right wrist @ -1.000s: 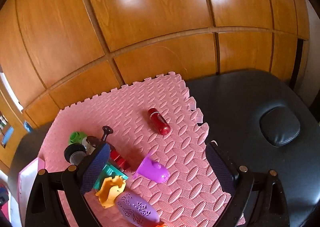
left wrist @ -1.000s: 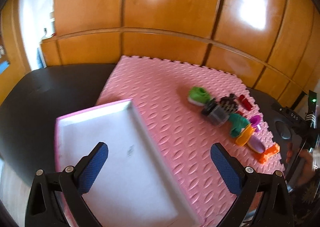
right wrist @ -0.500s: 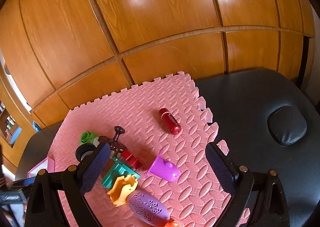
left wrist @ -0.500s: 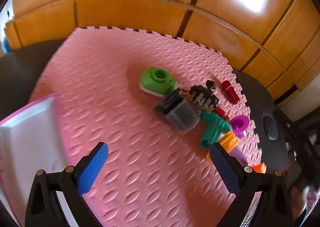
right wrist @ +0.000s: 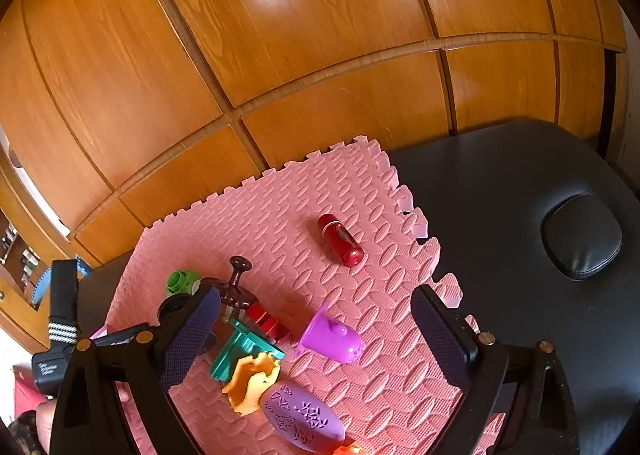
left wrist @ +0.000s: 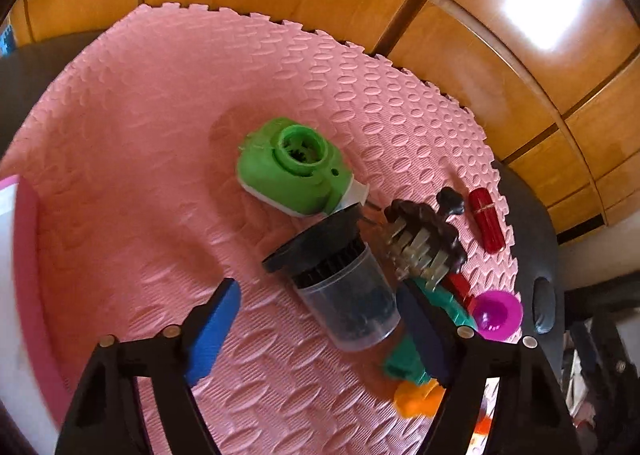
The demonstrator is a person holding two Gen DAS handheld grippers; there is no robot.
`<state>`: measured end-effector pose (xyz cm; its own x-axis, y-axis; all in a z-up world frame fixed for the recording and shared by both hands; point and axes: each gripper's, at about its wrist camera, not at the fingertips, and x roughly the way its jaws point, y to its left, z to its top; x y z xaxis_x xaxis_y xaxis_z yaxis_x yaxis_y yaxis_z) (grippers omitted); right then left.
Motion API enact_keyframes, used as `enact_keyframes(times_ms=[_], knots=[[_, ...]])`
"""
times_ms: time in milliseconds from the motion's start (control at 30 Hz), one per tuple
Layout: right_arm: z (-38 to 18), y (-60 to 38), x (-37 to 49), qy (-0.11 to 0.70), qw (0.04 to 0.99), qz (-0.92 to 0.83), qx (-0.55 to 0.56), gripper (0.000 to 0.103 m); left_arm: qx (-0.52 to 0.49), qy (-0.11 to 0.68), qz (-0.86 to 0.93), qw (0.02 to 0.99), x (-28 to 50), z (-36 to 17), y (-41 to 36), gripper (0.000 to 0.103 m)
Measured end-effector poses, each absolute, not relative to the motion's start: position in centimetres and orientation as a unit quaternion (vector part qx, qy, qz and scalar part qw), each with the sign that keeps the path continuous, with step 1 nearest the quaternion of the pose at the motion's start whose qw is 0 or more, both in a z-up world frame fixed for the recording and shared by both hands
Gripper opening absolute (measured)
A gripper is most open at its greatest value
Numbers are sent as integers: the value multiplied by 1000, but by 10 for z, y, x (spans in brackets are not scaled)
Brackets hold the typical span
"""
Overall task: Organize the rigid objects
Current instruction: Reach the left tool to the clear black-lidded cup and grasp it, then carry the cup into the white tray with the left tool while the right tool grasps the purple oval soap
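Note:
A clear jar with a black lid lies on its side on the pink foam mat. My left gripper points down over it, jaws closing, with the jar between the blue pads and the left pad still apart from it. A green toy lies just beyond the jar, and a brown spiked piece to its right. My right gripper hangs open above a purple cup, holding nothing. A red cylinder lies alone farther back.
A white tray with a pink rim sits at the mat's left. A teal piece, an orange piece and a purple oval crowd the mat's near side. Black padded table extends right; wooden panels stand behind.
My left gripper swung from over the white tray to the right and down onto the toy cluster, and its jaws narrowed around the jar. The right gripper stayed put.

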<state>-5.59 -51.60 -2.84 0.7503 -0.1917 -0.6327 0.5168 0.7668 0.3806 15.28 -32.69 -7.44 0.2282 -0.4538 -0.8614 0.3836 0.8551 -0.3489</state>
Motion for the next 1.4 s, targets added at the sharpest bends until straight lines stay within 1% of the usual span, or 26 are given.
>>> enact_keyframes(times_ms=[33, 67, 100, 133, 167, 233, 267, 333, 400, 500, 667, 800, 1000, 1100, 1200, 1300, 1367, 1400], knots=[[-29, -515, -55, 295, 893, -199, 276, 98, -33, 560, -271, 782, 154, -76, -329, 70], [-29, -515, -54, 297, 893, -197, 274, 97, -36, 561, -273, 781, 155, -78, -329, 59], [-30, -515, -54, 299, 893, -197, 273, 94, -35, 564, -272, 779, 156, -80, -330, 45], [-30, -515, -53, 301, 892, -198, 272, 89, -30, 565, -268, 780, 156, -81, -329, 43], [-31, -515, -53, 302, 892, -199, 273, 87, -29, 559, -275, 782, 155, -81, -327, 43], [-33, -518, -53, 305, 888, -197, 281, 79, -19, 552, -283, 784, 151, -81, -324, 43], [-34, -519, -53, 307, 887, -197, 284, 77, -13, 549, -283, 786, 149, -81, -321, 43], [-37, -521, -53, 312, 883, -196, 290, 69, -5, 549, -283, 786, 145, -80, -315, 43], [-38, -521, -53, 316, 881, -197, 292, 64, 4, 545, -284, 789, 139, -77, -308, 43], [-43, -523, -52, 325, 876, -191, 301, 61, 17, 531, -294, 795, 126, -68, -299, 43], [-53, -520, -45, 357, 865, -158, 315, 60, 21, 517, -311, 797, 106, -52, -284, 43], [-64, -505, -33, 401, 857, -112, 304, 60, 24, 503, -324, 801, 90, -40, -271, 43], [-77, -471, -18, 468, 848, -46, 244, 60, 20, 496, -336, 800, 75, -26, -245, 43], [-80, -460, -16, 484, 849, -56, 205, 61, 13, 493, -339, 801, 72, -19, -229, 43], [-84, -454, -14, 494, 848, -54, 185, 68, 8, 491, -339, 802, 70, -13, -213, 43], [-88, -450, -12, 504, 846, -56, 165, 70, 6, 489, -340, 803, 69, -9, -198, 43], [-90, -445, -11, 508, 847, -56, 148, 70, 4, 488, -340, 804, 68, -6, -186, 43], [-91, -445, -11, 512, 846, -57, 139, 67, 3, 486, -338, 806, 69, -4, -178, 43]])
